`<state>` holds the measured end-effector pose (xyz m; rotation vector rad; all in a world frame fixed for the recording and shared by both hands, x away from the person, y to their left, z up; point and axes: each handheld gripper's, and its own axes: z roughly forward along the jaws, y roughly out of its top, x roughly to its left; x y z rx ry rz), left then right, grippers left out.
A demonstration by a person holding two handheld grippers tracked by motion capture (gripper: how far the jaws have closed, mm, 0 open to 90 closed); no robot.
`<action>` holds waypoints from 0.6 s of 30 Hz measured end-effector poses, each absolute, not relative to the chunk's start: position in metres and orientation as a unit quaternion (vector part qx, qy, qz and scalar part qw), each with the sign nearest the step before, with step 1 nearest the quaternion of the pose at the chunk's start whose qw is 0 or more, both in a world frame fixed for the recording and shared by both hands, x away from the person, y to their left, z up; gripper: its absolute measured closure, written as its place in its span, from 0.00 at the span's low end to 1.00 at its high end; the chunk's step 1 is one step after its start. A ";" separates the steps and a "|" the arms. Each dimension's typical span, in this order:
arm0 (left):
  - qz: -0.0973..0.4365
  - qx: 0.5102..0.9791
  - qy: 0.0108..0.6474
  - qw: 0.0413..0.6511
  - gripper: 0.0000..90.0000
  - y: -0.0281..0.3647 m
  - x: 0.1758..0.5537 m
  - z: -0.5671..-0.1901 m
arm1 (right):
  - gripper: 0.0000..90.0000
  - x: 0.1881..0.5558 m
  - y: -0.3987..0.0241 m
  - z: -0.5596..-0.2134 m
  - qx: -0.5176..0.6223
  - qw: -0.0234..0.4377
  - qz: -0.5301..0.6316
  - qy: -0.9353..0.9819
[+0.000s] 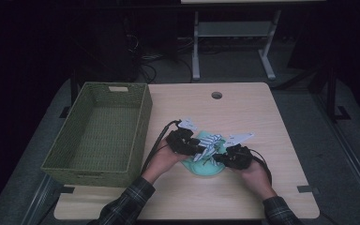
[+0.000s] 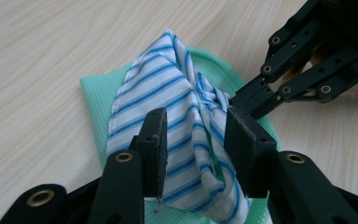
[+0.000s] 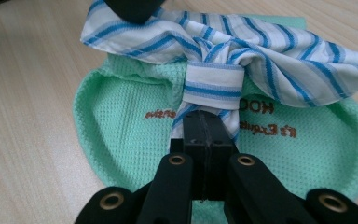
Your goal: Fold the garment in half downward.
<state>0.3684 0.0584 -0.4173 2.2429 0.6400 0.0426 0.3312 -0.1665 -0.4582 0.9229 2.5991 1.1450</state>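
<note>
- Black jaws of the right claw (image 3: 204,135) are seen pressed fully together in the right gripper view, with a bunched fold of the striped cloth (image 3: 214,70) pinched between their tips.
- From that pinch the striped cloth is spread to both sides like a bow, with a band of its own fabric wrapped round the middle.
- Beneath it a green cloth (image 3: 121,135) is laid flat on the counter (image 3: 28,116); orange lettering is seen on it, too small to be read.
- In the left gripper view, the left claw (image 2: 196,140) is held partly open, its jaws set on either side of a raised ridge of the striped cloth (image 2: 168,93).
- The left jaw is laid against the fabric; whether the right pad is touching it cannot be told, and no firm squeeze is seen.
- The right claw's linkage is seen across that ridge, at the upper right of the left gripper view.
- From the high view, both cloths are found near the middle of the counter (image 1: 262,108), between the left claw (image 1: 185,140) and the right claw (image 1: 234,157).
- A woven basket (image 1: 98,133) is set at the counter's left side, apart from the cloths.
</note>
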 end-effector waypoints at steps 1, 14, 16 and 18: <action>0.014 0.884 0.253 0.393 0.68 0.058 0.368 -0.418 | 1.00 0.331 -0.166 -0.458 0.310 0.076 0.382 0.867; -0.009 0.892 0.245 0.379 0.91 0.048 0.367 -0.431 | 1.00 0.330 -0.163 -0.460 0.310 0.072 0.379 0.869; -0.007 0.890 0.244 0.385 0.95 0.050 0.367 -0.427 | 1.00 0.330 -0.162 -0.460 0.308 0.073 0.380 0.869; -0.007 0.886 0.245 0.394 0.96 0.053 0.366 -0.423 | 1.00 0.330 -0.162 -0.458 0.308 0.073 0.384 0.867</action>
